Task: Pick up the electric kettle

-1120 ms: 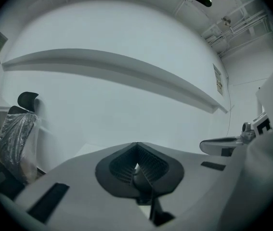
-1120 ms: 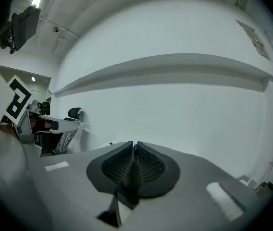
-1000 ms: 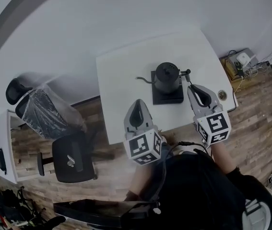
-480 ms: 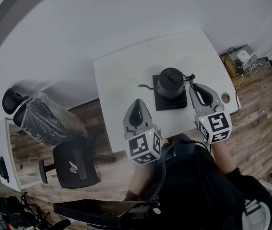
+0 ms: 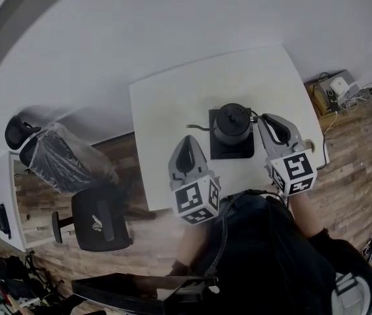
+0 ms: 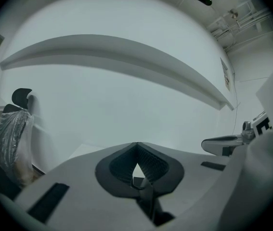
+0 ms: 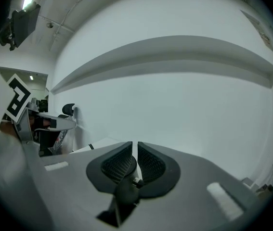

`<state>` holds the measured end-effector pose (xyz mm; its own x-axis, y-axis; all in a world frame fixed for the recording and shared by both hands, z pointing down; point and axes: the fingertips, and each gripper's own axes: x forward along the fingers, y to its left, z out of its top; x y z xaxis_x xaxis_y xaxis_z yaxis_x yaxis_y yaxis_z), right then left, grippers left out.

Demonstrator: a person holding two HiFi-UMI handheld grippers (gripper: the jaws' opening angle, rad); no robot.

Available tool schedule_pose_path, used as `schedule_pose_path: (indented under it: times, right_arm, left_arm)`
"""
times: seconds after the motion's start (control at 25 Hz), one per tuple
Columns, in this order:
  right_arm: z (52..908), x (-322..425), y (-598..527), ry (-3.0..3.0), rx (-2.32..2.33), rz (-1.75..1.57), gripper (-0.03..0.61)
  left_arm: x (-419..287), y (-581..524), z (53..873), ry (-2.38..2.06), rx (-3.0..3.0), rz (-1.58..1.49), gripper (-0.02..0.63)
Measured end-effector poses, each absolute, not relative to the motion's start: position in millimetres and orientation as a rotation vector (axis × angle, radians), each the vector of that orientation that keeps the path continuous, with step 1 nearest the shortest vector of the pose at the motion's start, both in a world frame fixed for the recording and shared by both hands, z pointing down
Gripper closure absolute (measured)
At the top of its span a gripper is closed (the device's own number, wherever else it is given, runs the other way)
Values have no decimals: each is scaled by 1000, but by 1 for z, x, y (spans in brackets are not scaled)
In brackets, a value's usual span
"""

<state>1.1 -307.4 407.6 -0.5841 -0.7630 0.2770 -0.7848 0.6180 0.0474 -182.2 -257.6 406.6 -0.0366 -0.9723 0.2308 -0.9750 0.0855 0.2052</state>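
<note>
Electric kettle point(image 5: 231, 122) upright on black base point(image 5: 230, 151), mid-table point(image 5: 172, 104); likely rigid, smooth, heavy if filled; best taken by side handle point(image 5: 254, 115), just beside right gripper point(image 5: 269, 119); left gripper point(image 5: 187, 142) alongside; both closed, empty.

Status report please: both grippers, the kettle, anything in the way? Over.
Left gripper shut, empty. Right gripper shut, empty, close beside kettle. Kettle upright on black base, white table, untouched. No obstacle seen.
</note>
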Motion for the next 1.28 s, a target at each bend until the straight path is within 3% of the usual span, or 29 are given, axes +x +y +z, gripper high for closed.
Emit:
schedule_pose_path:
  times: [0.96,1.12,1.28]
  right_arm:
    - [448,20,-340,-2498,1167,184,550]
    - [454,22,-341,-2473,1180,195,541]
    - [460,28,-340,-2460,1177,204,528]
  left_arm:
    - [-195,-282,473,-2011,1756,41,609]
    - [-199,-285,483,-1985,1734,31,545]
    - [-199,-288,490,-1961,1738,37,523]
